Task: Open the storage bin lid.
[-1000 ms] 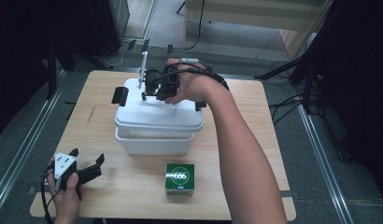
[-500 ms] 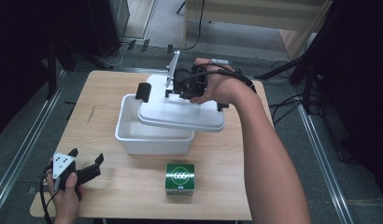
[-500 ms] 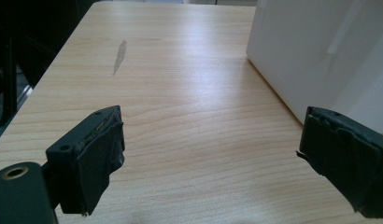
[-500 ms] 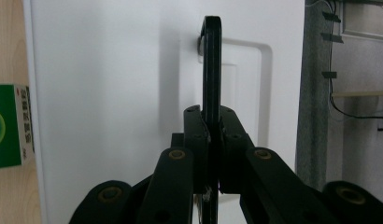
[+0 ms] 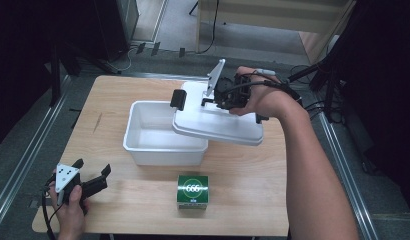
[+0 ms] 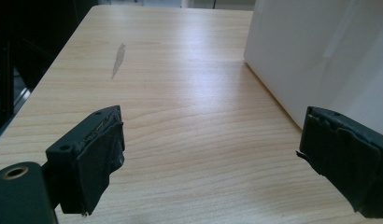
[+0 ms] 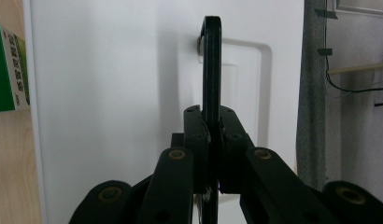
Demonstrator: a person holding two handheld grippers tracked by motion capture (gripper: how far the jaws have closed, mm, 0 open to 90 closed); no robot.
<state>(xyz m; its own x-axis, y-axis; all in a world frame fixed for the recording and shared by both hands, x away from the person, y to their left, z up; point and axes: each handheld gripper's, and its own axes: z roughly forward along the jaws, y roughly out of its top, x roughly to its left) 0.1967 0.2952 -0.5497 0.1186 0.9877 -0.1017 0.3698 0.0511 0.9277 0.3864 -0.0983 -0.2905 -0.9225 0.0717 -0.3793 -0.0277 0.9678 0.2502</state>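
Note:
A white lid (image 5: 218, 125) hangs tilted over the right rim of the open white bin (image 5: 138, 131) and beyond it. My right gripper (image 5: 222, 98) is shut on the lid's black handle (image 7: 211, 60), which stands upright between the jaws in the right gripper view, where the gripper (image 7: 211, 119) looks down on the lid (image 7: 110, 93). A black latch (image 5: 179, 99) sticks up at the lid's left end. My left gripper (image 5: 93, 168) rests at the table's front left corner, open and holding nothing. In the left gripper view it (image 6: 213, 154) faces bare wood, with the bin's wall (image 6: 311, 60) at the right.
A green box (image 5: 193, 189) marked 666 stands on the wooden table (image 5: 118, 95) in front of the bin, and its edge (image 7: 7, 70) appears in the right gripper view. Dark floor, cables and stands surround the table.
The right gripper has lifted the lid off the bin and carried it to the right, so the bin now stands open. The left gripper has stayed put.

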